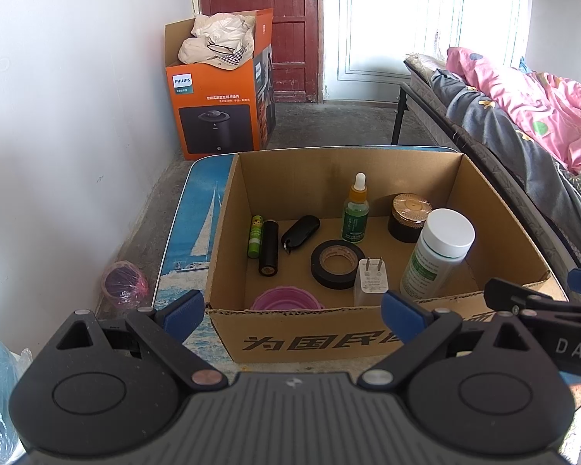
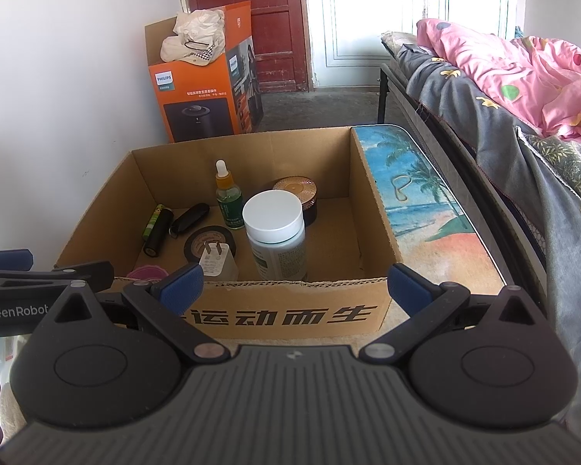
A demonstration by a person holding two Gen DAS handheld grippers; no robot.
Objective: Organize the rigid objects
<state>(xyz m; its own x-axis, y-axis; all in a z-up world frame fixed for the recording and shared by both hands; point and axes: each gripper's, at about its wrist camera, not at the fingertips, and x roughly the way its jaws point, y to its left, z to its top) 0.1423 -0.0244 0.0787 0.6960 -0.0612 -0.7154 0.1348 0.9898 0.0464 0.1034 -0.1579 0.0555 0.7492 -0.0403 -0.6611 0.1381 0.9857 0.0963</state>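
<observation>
An open cardboard box (image 1: 228,209) (image 2: 372,201) stands on a table with a beach print. Inside it are a white-capped bottle (image 1: 437,252) (image 2: 277,236), a green dropper bottle (image 1: 355,213) (image 2: 228,197), a dark jar with a copper lid (image 1: 408,215) (image 2: 296,190), a black tape roll (image 1: 337,263) (image 2: 209,242), a white charger plug (image 1: 371,281) (image 2: 217,261), a black battery (image 1: 269,248) (image 2: 158,234), a green tube (image 1: 255,236), a black key fob (image 1: 300,230) (image 2: 189,217) and a pink cup (image 1: 286,300). My left gripper (image 1: 294,310) and right gripper (image 2: 296,283) hang open before the box's near wall, holding nothing.
An orange Philips carton (image 1: 217,100) (image 2: 201,89) with cloth in it stands on the floor by the red door. A bed with pink and grey bedding (image 1: 523,116) (image 2: 523,85) runs along the right. A rubber band (image 2: 401,186) lies on the table (image 2: 426,209) right of the box.
</observation>
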